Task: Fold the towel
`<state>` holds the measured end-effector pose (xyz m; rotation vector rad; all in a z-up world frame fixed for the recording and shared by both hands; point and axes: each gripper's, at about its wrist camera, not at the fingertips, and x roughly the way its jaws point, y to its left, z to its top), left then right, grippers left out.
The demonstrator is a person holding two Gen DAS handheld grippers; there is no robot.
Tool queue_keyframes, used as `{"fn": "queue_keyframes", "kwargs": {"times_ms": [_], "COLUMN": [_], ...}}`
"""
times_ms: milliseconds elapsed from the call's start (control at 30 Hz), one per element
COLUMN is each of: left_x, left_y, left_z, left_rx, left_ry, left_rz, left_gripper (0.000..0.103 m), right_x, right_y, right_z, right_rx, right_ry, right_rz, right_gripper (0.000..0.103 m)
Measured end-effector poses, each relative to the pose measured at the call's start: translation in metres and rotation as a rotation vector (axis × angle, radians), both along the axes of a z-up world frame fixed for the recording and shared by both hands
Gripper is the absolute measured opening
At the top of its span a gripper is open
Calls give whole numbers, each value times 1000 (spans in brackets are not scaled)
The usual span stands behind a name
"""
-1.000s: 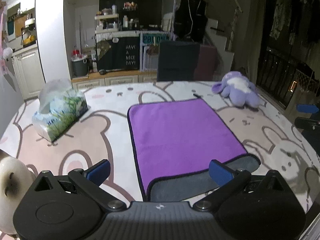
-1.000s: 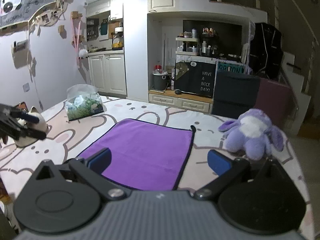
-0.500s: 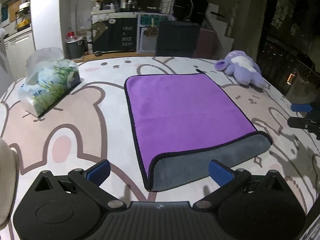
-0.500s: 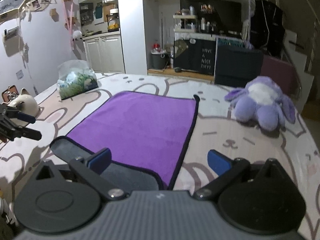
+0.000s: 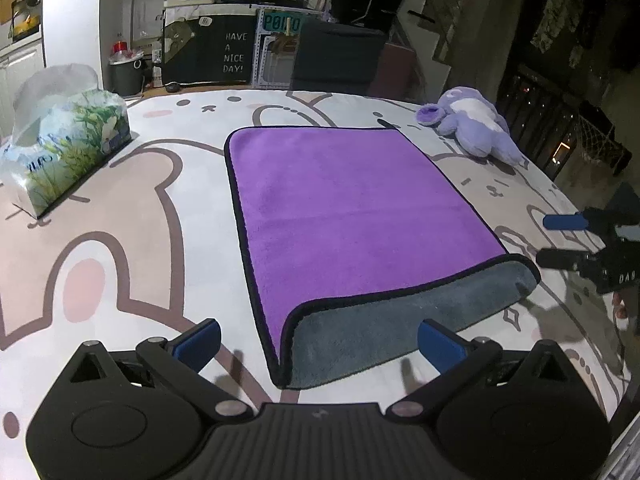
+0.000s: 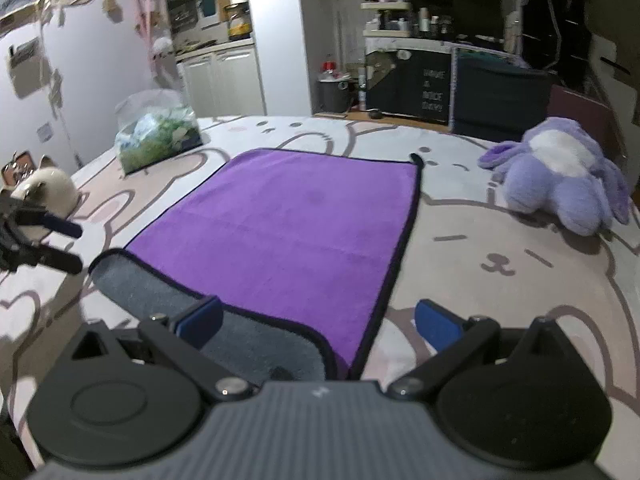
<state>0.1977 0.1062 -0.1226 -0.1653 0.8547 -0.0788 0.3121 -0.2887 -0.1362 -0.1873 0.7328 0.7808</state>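
Note:
A purple towel (image 5: 344,216) with a black hem lies flat on the table, its near edge turned over to show the grey underside (image 5: 400,328). It also shows in the right wrist view (image 6: 296,232), grey flap (image 6: 180,300) at the near left. My left gripper (image 5: 320,344) is open and empty, just above the towel's near left corner. My right gripper (image 6: 318,324) is open and empty, above the near right corner. Each gripper shows in the other's view: the right one (image 5: 560,240), the left one (image 6: 60,244).
The table wears a bunny-print cloth (image 5: 120,240). A tissue pack (image 5: 64,148) sits at the left and a purple plush toy (image 5: 472,128) at the far right. A cream cat-shaped figure (image 6: 48,192) stands near the left edge. Kitchen cabinets lie beyond.
Both grippers have come down and forward toward the towel's near edge. The towel looks larger and closer in both views. Both stay open.

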Motion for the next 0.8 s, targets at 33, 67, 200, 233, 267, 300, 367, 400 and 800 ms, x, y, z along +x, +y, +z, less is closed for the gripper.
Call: {"fn": "queue_keyframes", "kwargs": {"times_ms": [33,67,200,233,267,300,367,400,800], "left_x": [1,2,6,6,7,8,8,9,12], "left_y": [1,2,6,7,8,8,9,10,4], "left_z": [-2,-3,-8,-9,-9,-10,-11,-11,-9], "left_rx": [-7,-19,-62,-71,-81,-95,-117,-124,-128], "left_ry": [2,5,27,29,33,41,50,54,56], "left_rz": [-5,-12,11,14,18,25,29,27,-18], "left_gripper": [103,103,103,103,103,103,103,102,73], "right_x": [1,1,10,12,13,15,16,16,22], "right_y": [2,3,5,5,5,5,5,3,-3], "right_z": [-2,-3,-7,-8,-9,-11,-13,-14,-21], "right_rx": [-3,-2,4,3,8,14,9,7,10], "right_ry": [6,18,114,138,159,179,203,206,259], "right_rz": [11,24,45,41,39,37,27,23,0], "right_gripper": [103,103,103,100,92,88,74,73,43]}}
